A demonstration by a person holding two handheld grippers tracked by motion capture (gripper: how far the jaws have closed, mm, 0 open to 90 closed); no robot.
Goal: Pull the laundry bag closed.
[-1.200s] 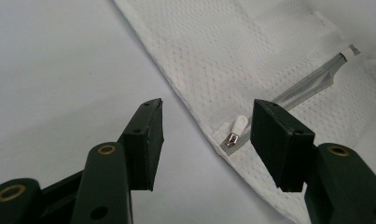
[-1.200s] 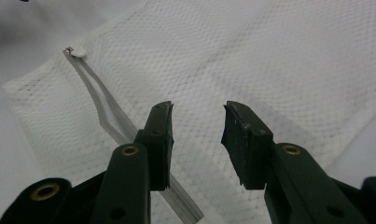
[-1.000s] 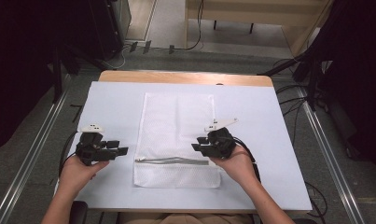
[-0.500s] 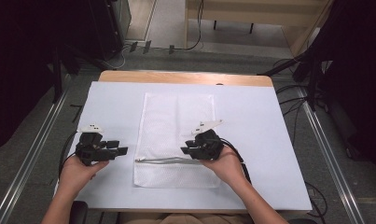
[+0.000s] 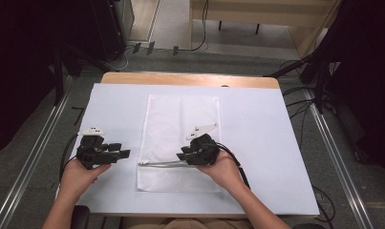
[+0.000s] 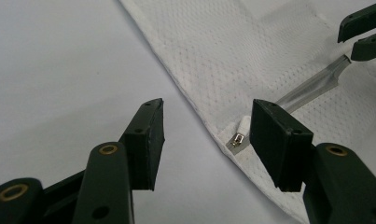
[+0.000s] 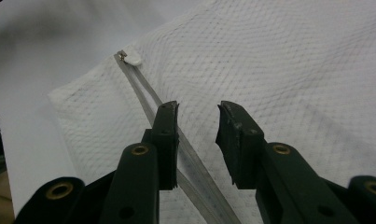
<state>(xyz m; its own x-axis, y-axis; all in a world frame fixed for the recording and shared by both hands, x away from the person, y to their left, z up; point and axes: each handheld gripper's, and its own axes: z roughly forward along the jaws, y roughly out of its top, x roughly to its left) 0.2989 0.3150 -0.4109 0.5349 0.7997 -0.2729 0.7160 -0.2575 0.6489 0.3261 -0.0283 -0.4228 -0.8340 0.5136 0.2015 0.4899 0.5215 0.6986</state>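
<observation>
A white mesh bag (image 5: pixel 180 140) lies mid-frame on the worktop (image 5: pixel 271 138); the right gripper (image 5: pixel 187 155), jaws part open and empty, hovers over its zipper (image 7: pixel 143 91); lower left, the left gripper (image 5: pixel 125 153) gapes wide, empty.

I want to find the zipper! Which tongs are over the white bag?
The right tongs. They hover over the white mesh bag, at its zipper. The left tongs sit beside the bag, over the bare table.

Two black grippers, left gripper (image 5: pixel 119 153) and right gripper (image 5: pixel 183 156), each topped by a pale three-cornered plate (image 5: pixel 91 130). Flat rectangular black pads (image 6: pixel 148 140) on jointed arms with brass-ringed rivets (image 7: pixel 140 150). Black cables (image 5: pixel 238 164) trailing. Forearms bare, no sleeves.
</observation>
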